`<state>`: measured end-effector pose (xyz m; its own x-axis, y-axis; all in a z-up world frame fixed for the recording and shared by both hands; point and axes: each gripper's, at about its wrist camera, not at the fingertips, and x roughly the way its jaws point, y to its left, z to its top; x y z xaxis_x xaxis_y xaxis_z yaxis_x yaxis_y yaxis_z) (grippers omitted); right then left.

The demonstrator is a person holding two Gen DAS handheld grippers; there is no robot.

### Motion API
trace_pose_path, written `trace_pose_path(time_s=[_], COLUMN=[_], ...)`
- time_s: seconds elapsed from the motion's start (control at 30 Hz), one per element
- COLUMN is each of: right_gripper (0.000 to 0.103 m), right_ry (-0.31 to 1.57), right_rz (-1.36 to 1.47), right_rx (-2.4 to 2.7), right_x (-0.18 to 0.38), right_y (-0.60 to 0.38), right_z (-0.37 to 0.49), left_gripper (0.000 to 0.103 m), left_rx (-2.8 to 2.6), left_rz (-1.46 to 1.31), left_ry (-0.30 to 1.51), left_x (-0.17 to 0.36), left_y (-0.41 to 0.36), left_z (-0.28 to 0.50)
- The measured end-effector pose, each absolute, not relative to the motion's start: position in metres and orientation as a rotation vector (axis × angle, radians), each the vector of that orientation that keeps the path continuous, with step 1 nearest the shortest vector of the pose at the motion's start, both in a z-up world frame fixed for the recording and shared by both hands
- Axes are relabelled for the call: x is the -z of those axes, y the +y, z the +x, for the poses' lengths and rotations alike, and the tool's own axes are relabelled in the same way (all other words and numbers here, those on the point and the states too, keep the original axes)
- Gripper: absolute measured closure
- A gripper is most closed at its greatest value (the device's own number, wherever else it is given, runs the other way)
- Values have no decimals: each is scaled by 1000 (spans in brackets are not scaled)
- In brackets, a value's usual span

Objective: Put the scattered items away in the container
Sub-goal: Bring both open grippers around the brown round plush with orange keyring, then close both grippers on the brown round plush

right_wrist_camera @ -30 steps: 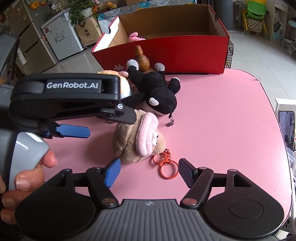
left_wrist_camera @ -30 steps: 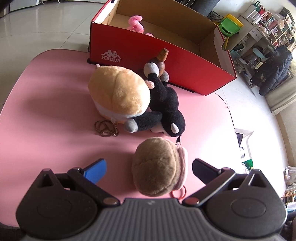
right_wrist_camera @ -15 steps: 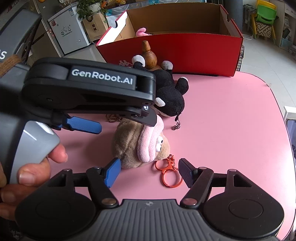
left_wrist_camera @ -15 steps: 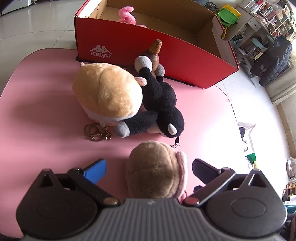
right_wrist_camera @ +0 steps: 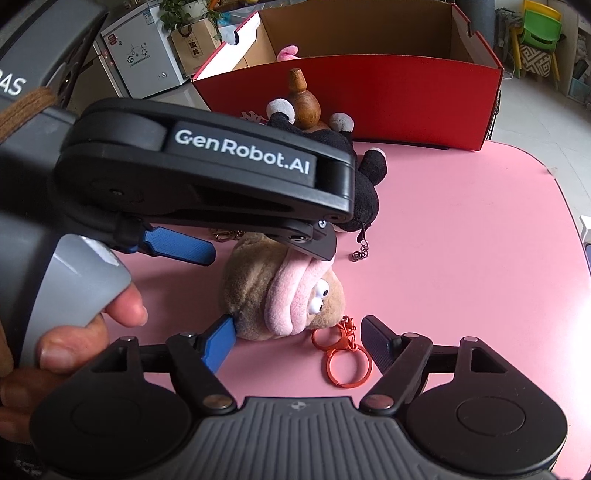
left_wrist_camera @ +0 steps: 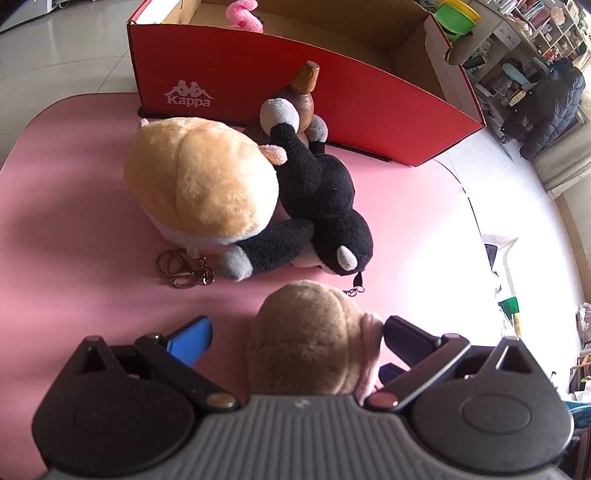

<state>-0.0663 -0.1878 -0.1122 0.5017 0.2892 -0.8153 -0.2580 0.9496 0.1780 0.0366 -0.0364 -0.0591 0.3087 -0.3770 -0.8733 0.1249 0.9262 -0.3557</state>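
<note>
A small brown plush with pink lips [left_wrist_camera: 306,332] lies on the pink table [left_wrist_camera: 74,258]. My left gripper [left_wrist_camera: 297,336] is open and straddles it from above; its dark finger sits at the pink edge and the blue finger [left_wrist_camera: 190,339] stands apart. In the right wrist view the same plush [right_wrist_camera: 255,284] lies just past my right gripper [right_wrist_camera: 299,343], whose jaws are opening. Its orange key ring [right_wrist_camera: 340,356] lies between those fingers. A tan plush [left_wrist_camera: 199,184], a black plush [left_wrist_camera: 321,199] and a wooden gourd [left_wrist_camera: 301,92] lie before the red box [left_wrist_camera: 332,99].
A pink plush [left_wrist_camera: 243,16] lies inside the box. A gold key ring [left_wrist_camera: 181,267] rests by the tan plush. The left gripper's body [right_wrist_camera: 207,170] and a hand [right_wrist_camera: 55,350] fill the left of the right wrist view. The table's right edge [left_wrist_camera: 469,206] drops to the floor.
Both grippers have come lower and closer to the brown plush. The left fingers now flank it, and the right jaws stand wider apart.
</note>
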Motion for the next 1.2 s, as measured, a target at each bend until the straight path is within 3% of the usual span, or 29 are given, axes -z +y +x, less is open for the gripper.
trace_pose_path(time_s=[0.9,1.03,1.2], right_gripper=[28,34,37], right_ry=[989,967,949], right_rz=[-5,-15,-15], right_rx=[-430,-441,-452], right_x=[122,118,115], right_y=[-182,-181,-179], right_z=[-53,-54,-55], left_gripper=[0,1,17], left_rx=[400,396,405], left_rz=[-111,-119,-154], left_ry=[1233,1217,1218], left_x=[63,59,58], left_y=[-48,-45,-39], left_z=[35,34,34])
